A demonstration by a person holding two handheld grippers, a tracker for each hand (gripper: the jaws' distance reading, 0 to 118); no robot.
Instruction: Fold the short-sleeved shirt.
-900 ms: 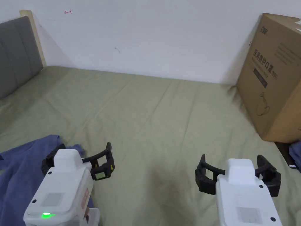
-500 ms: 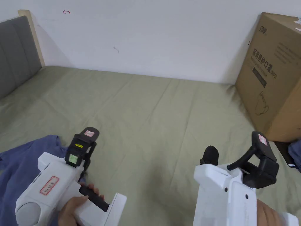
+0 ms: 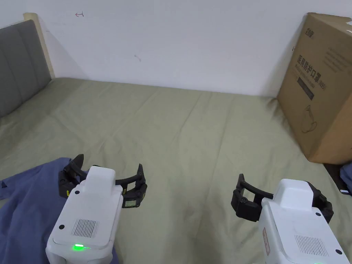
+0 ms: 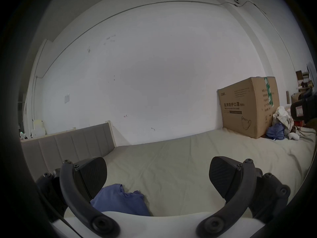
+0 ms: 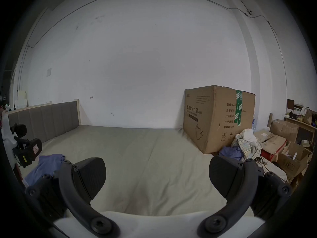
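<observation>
A blue short-sleeved shirt [image 3: 24, 202] lies crumpled on the green bed sheet [image 3: 178, 130] at the near left. My left gripper [image 3: 105, 177] hovers level above the shirt's right edge, jaws wide apart and empty. In the left gripper view the shirt [image 4: 118, 202] shows low between the jaws, nearer the left one. My right gripper [image 3: 282, 202] hangs open over bare sheet at the near right, well apart from the shirt. The right gripper view has the shirt [image 5: 46, 164] at far left, beside the left gripper [image 5: 25, 149].
A big cardboard box [image 3: 323, 89] stands on the bed at the right by the wall. A pile of clothes [image 5: 243, 147] lies beside it. A grey headboard [image 3: 17, 65] bounds the left. More boxes [image 5: 284, 149] stand beyond the bed's right edge.
Half a second ago both grippers were rolled onto their sides; they have turned back level, jaws pointing forward, close to where they were a second ago. The shirt has not moved.
</observation>
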